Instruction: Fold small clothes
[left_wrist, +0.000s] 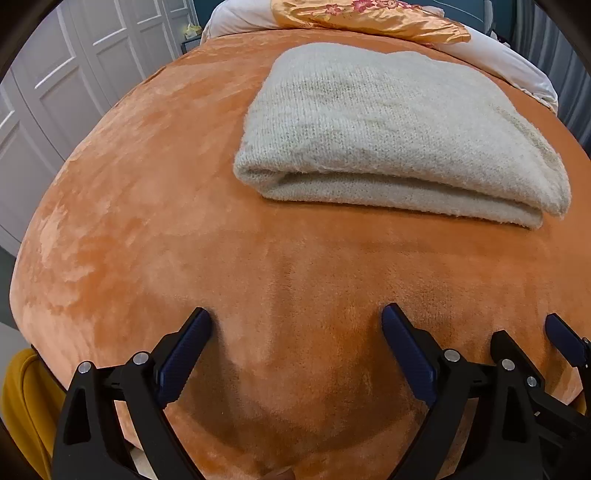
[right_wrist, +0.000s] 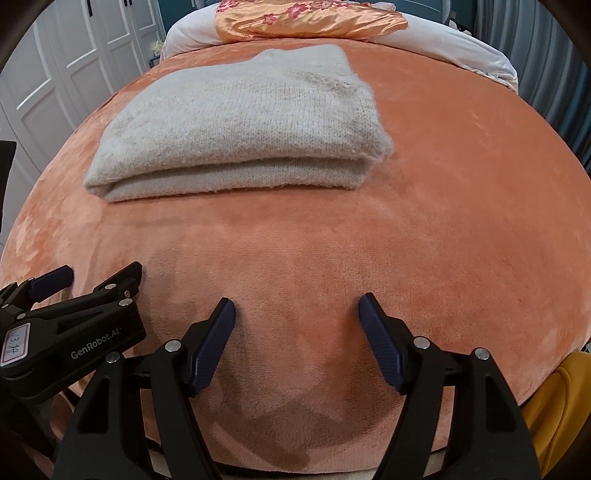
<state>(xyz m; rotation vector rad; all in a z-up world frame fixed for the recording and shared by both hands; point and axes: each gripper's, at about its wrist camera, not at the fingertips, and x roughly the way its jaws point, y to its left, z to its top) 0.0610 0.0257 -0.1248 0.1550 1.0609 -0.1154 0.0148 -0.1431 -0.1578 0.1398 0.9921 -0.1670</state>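
Sweater (left_wrist: 399, 125), fuzzy cream knit, folded into a thick rectangle on plush orange bed (left_wrist: 147, 221) — bare velvet all round it. Left gripper (left_wrist: 295, 321) and right gripper (right_wrist: 295, 310) both spread, holding nothing — near the bed's front edge, well apart from the fold.

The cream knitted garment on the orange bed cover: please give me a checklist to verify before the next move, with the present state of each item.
1. Cream knitted garment folded in layers: ok.
2. It lies wholly on the orange plush bed cover: ok.
3. Left gripper open, holding nothing: ok.
4. Right gripper open, holding nothing: ok.
5. Both grippers apart from the garment: ok.
6. Far edges aligned: cannot tell.
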